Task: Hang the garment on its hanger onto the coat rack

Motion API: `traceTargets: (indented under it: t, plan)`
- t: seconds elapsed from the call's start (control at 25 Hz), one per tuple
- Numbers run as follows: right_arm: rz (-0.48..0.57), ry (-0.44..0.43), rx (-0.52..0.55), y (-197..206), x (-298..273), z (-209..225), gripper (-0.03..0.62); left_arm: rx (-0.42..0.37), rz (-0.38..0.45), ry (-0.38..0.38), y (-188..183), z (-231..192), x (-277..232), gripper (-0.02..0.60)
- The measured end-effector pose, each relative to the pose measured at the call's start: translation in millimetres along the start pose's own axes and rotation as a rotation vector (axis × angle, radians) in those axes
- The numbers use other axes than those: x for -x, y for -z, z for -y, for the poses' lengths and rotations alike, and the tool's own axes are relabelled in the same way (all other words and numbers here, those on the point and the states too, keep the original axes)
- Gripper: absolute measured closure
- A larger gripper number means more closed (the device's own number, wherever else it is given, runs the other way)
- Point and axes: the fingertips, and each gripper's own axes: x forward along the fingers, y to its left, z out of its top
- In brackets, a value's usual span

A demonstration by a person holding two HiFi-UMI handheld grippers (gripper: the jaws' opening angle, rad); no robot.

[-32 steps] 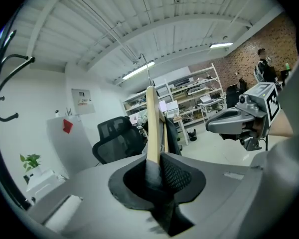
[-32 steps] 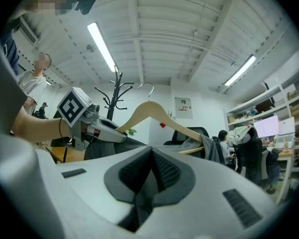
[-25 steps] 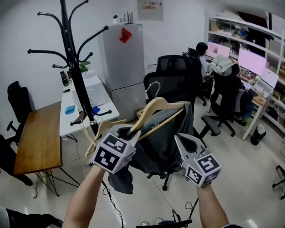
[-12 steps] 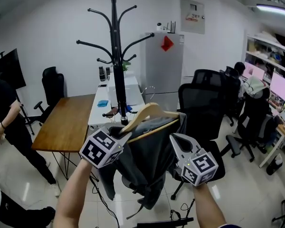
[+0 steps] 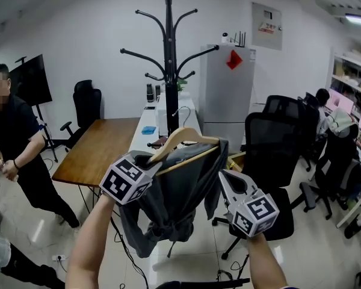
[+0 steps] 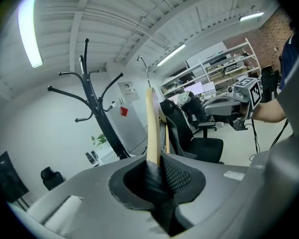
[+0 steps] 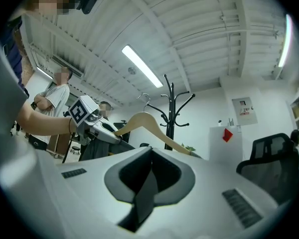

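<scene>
Left tool (image 5: 148, 160) still clamps hanger (image 5: 182, 137); coat rack (image 5: 170, 65) now centred ahead.

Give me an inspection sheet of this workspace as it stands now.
Surface: tiled floor; wooden table left of the rack.
Job's things: dark garment draped on wooden hanger, held in the air, not yet hung; coat rack upright behind, upper arms bare.
Clutter: small items on white desk.
Grippers: left gripper shut on the hanger's end; right gripper shut, empty, beside the garment.
Cables: cable on the floor under the left arm.
Surroundings: fridge, office chair, standing person at left.
</scene>
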Motion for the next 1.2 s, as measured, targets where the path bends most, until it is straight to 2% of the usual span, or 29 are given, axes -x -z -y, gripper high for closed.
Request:
traceTargets:
  t: [0.12,0.32,0.72,0.96,1.2]
  plan:
    - [0.005,-0.009,0.009,-7,-14,-3,0.592,0.007,-0.001,-0.008,1,-18,-2,0.517]
    - [0.014,-0.002,0.070,-21,-50,-7,0.592,0.039,0.050,0.022,-1,-55,-15,0.518]
    - [0.051,0.100,0.152,-41,-125,-9,0.592,-0.040,0.129,0.172,-27,-123,-71,0.517]
    - [0.025,0.176,0.173,-32,-142,4,0.592,-0.043,0.147,0.255,-22,-140,-113,0.517]
    - [-0.005,0.220,0.165,-17,-149,16,0.592,-0.027,0.133,0.286,-6,-155,-141,0.517]
